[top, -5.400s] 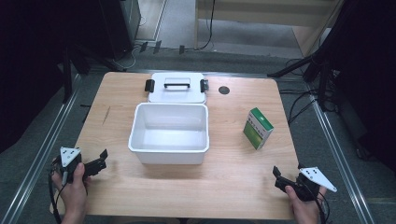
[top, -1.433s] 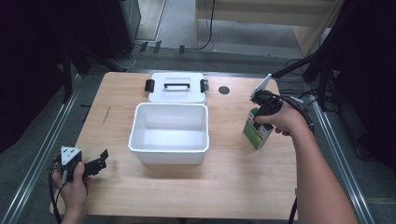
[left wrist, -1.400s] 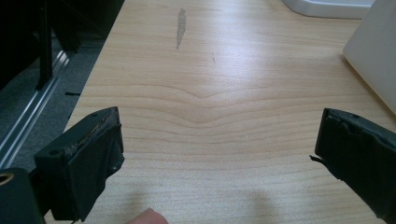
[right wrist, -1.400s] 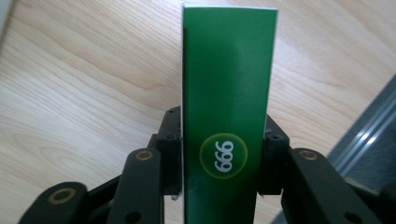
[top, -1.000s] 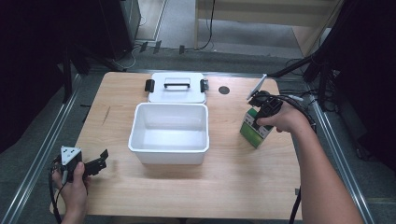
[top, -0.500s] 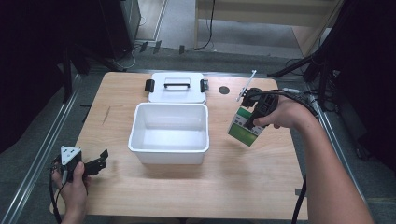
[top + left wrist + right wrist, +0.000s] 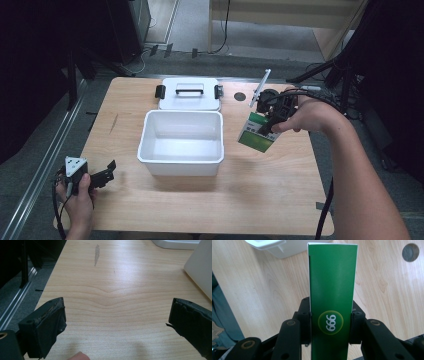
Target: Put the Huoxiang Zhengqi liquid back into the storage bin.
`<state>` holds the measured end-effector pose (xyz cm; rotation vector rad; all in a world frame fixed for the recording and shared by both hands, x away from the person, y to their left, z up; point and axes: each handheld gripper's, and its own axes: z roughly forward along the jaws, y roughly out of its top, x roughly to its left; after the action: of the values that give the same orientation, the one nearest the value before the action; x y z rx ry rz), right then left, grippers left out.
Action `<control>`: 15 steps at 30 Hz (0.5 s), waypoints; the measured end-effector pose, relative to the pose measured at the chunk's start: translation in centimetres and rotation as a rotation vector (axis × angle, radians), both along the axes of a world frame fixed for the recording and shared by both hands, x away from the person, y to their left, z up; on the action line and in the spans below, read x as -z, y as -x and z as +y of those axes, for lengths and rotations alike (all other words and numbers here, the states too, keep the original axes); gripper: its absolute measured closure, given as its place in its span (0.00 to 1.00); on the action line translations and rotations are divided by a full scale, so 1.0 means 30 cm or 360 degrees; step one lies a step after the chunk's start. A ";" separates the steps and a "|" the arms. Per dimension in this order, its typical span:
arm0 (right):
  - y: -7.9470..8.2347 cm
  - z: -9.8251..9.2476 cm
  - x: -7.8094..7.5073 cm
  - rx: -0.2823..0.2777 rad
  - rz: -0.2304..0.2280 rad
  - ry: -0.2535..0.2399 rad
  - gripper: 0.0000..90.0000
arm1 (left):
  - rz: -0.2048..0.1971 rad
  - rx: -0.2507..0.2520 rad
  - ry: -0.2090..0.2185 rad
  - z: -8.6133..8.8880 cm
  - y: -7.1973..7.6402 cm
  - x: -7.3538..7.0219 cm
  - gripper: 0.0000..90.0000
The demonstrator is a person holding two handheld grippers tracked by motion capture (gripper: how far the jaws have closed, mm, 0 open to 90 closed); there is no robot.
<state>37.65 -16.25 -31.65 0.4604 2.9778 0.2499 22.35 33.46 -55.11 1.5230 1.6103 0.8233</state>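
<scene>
Green box point(image 7: 258, 132) is up off the tabletop point(image 7: 200, 200), tilted, clamped in the right hand-held gripper point(image 7: 268, 123) just right of the white bin point(image 7: 181, 158), while the left hand-held gripper point(image 7: 100, 176) rests wide open, holding nothing.

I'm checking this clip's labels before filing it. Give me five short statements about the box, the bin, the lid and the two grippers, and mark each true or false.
1. The right gripper is shut on the green box. True.
2. The green box stands on the table. False: it hangs tilted above the wood, to the right of the white bin.
3. The white bin already holds something. False: its inside is bare.
4. The lid with its dark handle lies on the table behind the bin. True.
5. The left gripper grips the bin's rim. False: its fingers stand wide apart with only bare wood between them, near the table's front left corner.
</scene>
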 end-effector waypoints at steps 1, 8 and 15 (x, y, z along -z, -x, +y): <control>0.001 0.004 -0.008 -0.0013 -0.0001 -0.0002 0.72 | -0.0001 0.0000 0.0000 0.000 0.000 0.000 0.02; 0.009 0.034 -0.074 -0.0091 -0.0017 0.0012 0.72 | 0.0004 0.0001 0.0000 0.000 0.000 0.000 0.02; 0.017 0.085 -0.138 -0.0133 -0.0026 0.0006 0.72 | 0.0005 0.0001 0.0001 0.001 0.000 0.000 0.02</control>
<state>37.15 -13.68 -27.50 0.3318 2.9844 0.2545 22.33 33.48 -55.10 1.5253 1.6123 0.8204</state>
